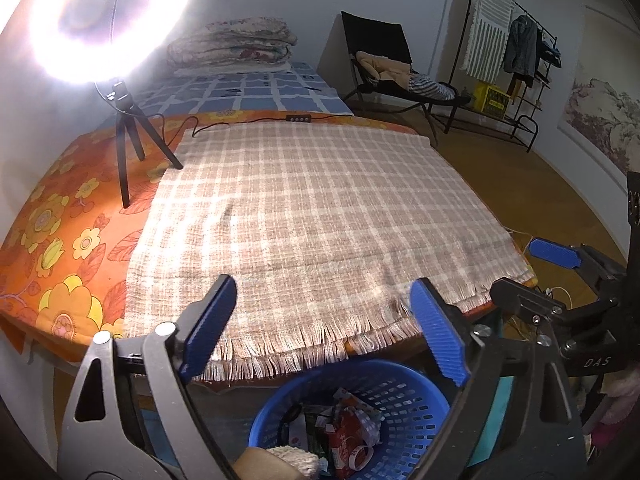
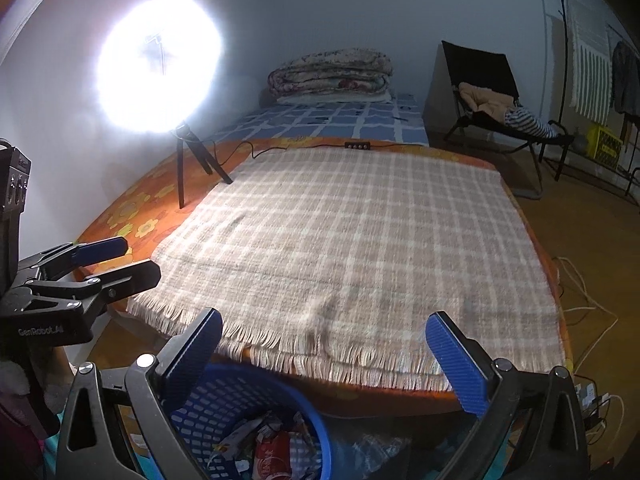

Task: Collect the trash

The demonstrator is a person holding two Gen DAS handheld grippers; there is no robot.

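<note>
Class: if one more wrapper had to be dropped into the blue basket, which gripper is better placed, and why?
Probably the left gripper: the blue basket lies between its open fingers. In the right gripper view the basket sits off to the lower left.

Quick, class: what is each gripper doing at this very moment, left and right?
Left gripper: open, nothing between its pads, above the blue basket.
Right gripper: open, holding nothing.
</note>
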